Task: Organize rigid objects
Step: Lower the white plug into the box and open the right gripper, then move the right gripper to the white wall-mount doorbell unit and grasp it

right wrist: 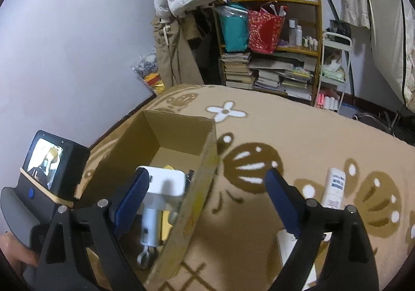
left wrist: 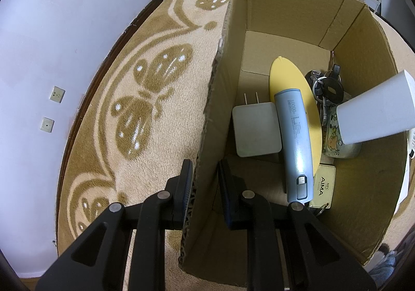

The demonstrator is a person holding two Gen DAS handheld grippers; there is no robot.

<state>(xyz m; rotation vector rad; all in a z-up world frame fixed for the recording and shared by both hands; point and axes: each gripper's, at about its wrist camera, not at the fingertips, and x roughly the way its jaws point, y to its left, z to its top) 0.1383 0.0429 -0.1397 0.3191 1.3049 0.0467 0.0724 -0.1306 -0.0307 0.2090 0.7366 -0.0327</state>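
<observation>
A cardboard box (left wrist: 285, 5) stands open on the patterned blanket. My left gripper (left wrist: 205, 174) is shut on the box's left wall, one finger outside and one inside. In the box lie a white charger (left wrist: 255, 130), a blue power bank (left wrist: 295, 140), a yellow oval piece (left wrist: 285, 73), a key bunch (left wrist: 326, 88) and an AIMA tag (left wrist: 323, 184). A white hair dryer (left wrist: 376, 106) sits in the box; it also shows in the right wrist view (right wrist: 166, 182). My right gripper (right wrist: 205, 197) is open over the box's right wall (right wrist: 205, 161), empty.
A white tube (right wrist: 334, 187) and a white flat object (right wrist: 288, 246) lie on the blanket (right wrist: 298, 135) right of the box. A bookshelf (right wrist: 269, 57) and hanging clothes stand behind. The left gripper's screen (right wrist: 49, 161) shows at left. A wall (left wrist: 52, 31) runs along the blanket's left edge.
</observation>
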